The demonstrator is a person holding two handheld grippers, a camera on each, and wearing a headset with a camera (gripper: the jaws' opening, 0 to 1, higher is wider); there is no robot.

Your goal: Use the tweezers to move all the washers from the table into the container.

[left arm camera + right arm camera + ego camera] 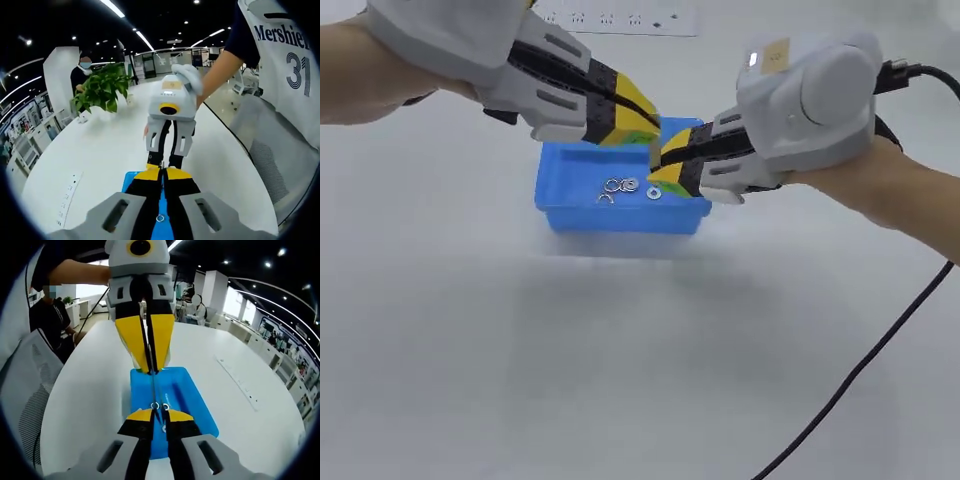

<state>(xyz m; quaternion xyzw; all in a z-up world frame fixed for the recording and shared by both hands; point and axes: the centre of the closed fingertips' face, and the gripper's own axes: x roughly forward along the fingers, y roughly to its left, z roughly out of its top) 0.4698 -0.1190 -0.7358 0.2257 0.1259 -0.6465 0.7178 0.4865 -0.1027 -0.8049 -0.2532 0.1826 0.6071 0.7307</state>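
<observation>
Above container (620,215), left gripper (644,122) pinches tweezers (152,387), barely discernible.

Your left gripper (642,125) and right gripper (662,165) cover the far rim of the container (620,218). The washers (628,186) inside are too small to count.

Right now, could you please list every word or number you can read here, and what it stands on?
"Mershie", cut off at the edge: white sleeveless jersey with dark lettering.
"31": same jersey.
Too small to read: marks on the white printed paper sheet on the table.
</observation>
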